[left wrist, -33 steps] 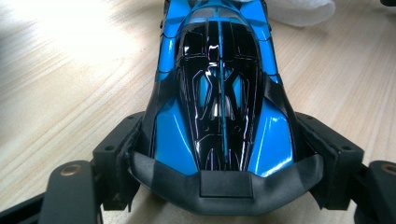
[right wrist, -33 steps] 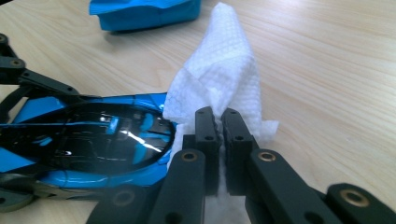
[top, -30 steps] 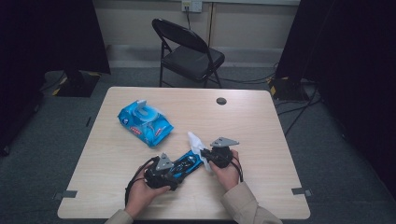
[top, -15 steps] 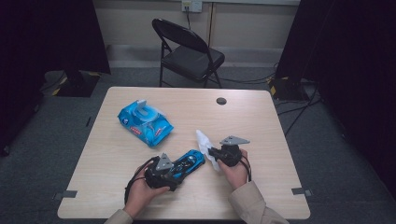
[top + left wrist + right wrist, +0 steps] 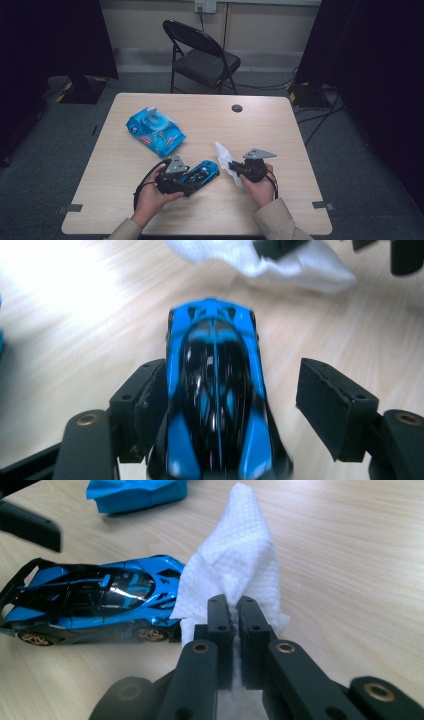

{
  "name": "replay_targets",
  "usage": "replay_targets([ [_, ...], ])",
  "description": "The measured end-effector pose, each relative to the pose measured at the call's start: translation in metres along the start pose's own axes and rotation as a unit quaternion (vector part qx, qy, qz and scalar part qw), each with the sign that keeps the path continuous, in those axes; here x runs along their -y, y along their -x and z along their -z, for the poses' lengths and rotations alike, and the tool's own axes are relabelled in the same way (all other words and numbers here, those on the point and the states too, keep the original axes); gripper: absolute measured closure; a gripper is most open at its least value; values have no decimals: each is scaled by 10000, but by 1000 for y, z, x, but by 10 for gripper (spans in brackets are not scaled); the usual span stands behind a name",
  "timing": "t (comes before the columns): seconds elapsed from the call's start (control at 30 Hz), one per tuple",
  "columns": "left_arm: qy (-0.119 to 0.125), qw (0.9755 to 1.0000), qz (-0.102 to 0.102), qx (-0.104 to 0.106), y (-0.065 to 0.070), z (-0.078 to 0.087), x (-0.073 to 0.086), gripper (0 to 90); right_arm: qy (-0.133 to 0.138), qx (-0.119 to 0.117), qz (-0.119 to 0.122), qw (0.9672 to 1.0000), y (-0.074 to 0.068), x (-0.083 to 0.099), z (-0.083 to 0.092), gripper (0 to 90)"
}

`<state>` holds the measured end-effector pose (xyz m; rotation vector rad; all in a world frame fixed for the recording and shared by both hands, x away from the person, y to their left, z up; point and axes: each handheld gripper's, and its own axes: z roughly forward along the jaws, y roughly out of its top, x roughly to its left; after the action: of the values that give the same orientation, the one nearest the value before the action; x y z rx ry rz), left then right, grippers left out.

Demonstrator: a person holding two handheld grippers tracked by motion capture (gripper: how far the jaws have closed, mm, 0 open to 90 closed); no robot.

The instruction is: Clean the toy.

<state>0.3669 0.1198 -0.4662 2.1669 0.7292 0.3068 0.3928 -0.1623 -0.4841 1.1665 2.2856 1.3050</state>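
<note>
One car (image 5: 215, 390) between left claw (image 5: 230, 405) jaws.

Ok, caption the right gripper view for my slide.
Right gripper pinching a white wipe beside a blue toy car on the wooden table.

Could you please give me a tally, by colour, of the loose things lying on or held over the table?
Blue: 2, the toy car and the wipes pack
White: 1, the wipe pinched in the right gripper
Black: 1, the small round disc near the table's far edge
Total: 4
</note>
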Motion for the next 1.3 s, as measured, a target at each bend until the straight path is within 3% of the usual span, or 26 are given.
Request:
replay_targets([
  [0.07, -147, 9998, 133, 49, -4, -8, -5, 326, -32, -35, -18, 10000, -2, 2, 0, 869],
  [0.23, -249, 9994, 197, 139, -3, -24, -8, 384, -100, -58, 43, 9999, -3, 6, 1, 869],
  [0.43, -307, 9995, 62, 77, -5, -27, -11, 473, -260, -97, 89, 9996, -6, 13, -1, 869],
  [0.53, -303, 9995, 46, 87, -4, -29, -12, 426, -315, -119, 152, 9993, -9, 14, -4, 869],
  [0.6, -383, 9993, 37, -28, -4, -31, -12, 391, -358, -122, 204, 9991, -11, 14, -5, 869],
  [0.7, -358, 9994, -31, -23, -4, -33, -11, 394, -371, -161, 254, 9989, -14, 14, -6, 869],
  [0.97, -373, 9993, 39, -29, -4, -31, -13, 432, -509, -162, 298, 9981, -17, 16, -10, 869],
  [1.3, -350, 9994, 52, -37, -4, -30, -12, 438, -654, -295, 589, 9957, -32, 14, -22, 870],
])
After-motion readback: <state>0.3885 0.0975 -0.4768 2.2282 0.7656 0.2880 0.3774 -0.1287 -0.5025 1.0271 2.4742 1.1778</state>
